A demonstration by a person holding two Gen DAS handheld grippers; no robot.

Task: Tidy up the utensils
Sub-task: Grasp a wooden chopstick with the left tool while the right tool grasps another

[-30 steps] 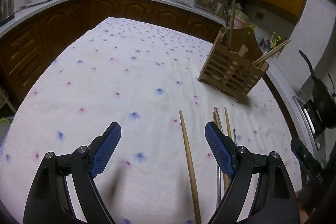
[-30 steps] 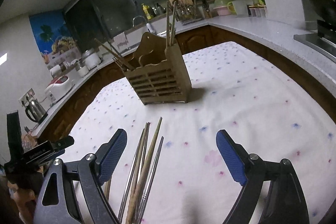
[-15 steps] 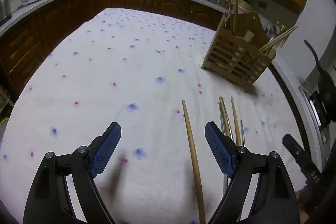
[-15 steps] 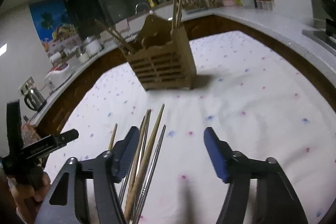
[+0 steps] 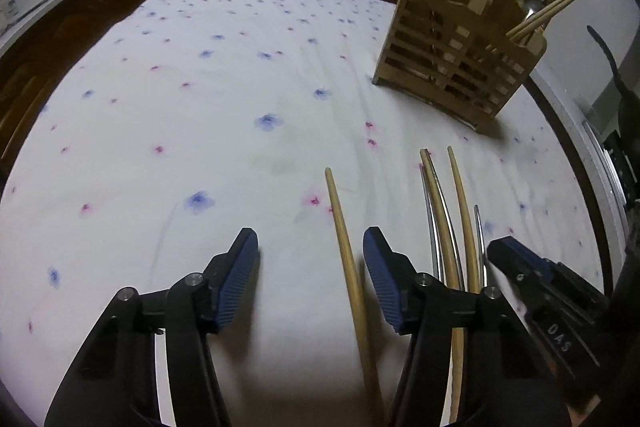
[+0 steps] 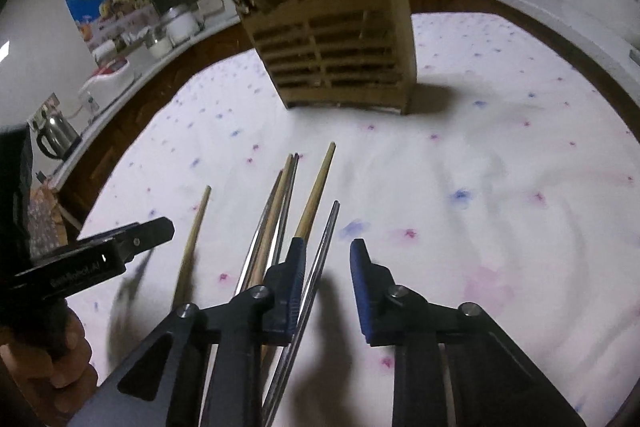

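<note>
On a white tablecloth (image 5: 168, 131) dotted with blue and pink flowers, chopsticks lay side by side in front of a slatted wooden utensil holder (image 5: 456, 55). The left gripper (image 5: 310, 277), half spread and closing, straddled a lone pale wooden chopstick (image 5: 346, 259) lying just inside its right pad, not yet pinched. Right of that lay a bundle of wooden and steel chopsticks (image 6: 276, 211). The right gripper (image 6: 326, 283), narrowing fast, had a thin steel chopstick (image 6: 322, 251) between its blue pads, the near pad almost touching it.
</note>
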